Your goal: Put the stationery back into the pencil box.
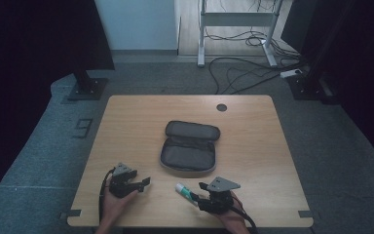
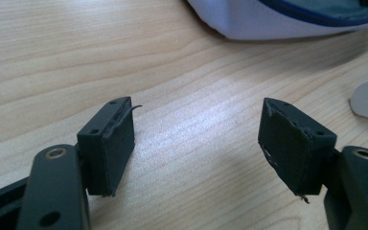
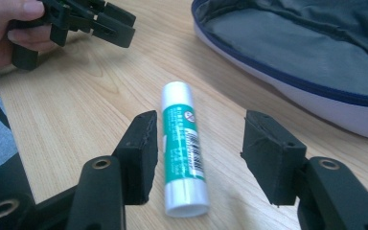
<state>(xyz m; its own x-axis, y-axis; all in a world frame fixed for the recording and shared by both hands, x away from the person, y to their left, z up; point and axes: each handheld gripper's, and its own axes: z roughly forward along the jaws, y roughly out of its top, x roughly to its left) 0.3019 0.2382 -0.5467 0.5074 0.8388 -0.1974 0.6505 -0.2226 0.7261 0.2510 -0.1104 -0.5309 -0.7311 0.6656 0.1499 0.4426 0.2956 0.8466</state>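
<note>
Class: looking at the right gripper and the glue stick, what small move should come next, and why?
Probably close the right gripper on the glue stick: it lies flat on the table between the open jaws, neither pad pressing on it yet, with the open pencil case beside it.

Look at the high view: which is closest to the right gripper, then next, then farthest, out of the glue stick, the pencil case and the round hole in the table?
1. glue stick, lying at the right gripper tips.
2. pencil case, open at mid-table.
3. round hole, near the table's far edge.
</note>
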